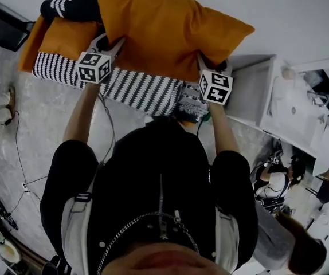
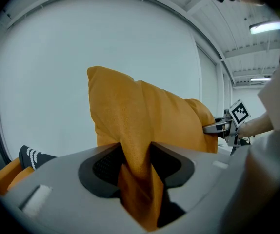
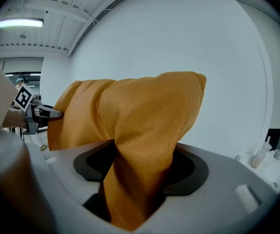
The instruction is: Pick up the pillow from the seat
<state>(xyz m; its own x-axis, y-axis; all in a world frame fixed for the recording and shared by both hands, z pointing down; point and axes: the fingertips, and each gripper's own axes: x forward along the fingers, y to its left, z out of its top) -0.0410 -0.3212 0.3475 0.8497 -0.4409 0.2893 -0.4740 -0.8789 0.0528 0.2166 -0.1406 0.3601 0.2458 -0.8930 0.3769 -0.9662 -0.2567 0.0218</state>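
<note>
The striped seat (image 1: 141, 90) runs across in front of the person. Over its far edge is the big orange pillow (image 1: 164, 30), held up between the two grippers against the pale wall. I cannot tell whether its lower edge touches the seat. The left gripper (image 1: 114, 44) has its jaws clamped on a fold at the pillow's left side, and the right gripper (image 1: 207, 62) has its jaws clamped on the right side. A smaller orange cushion (image 1: 67, 36) lies at the seat's left end.

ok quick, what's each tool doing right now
left tool: closed on one end of the orange fabric pillow
right tool: closed on the other end of that pillow
</note>
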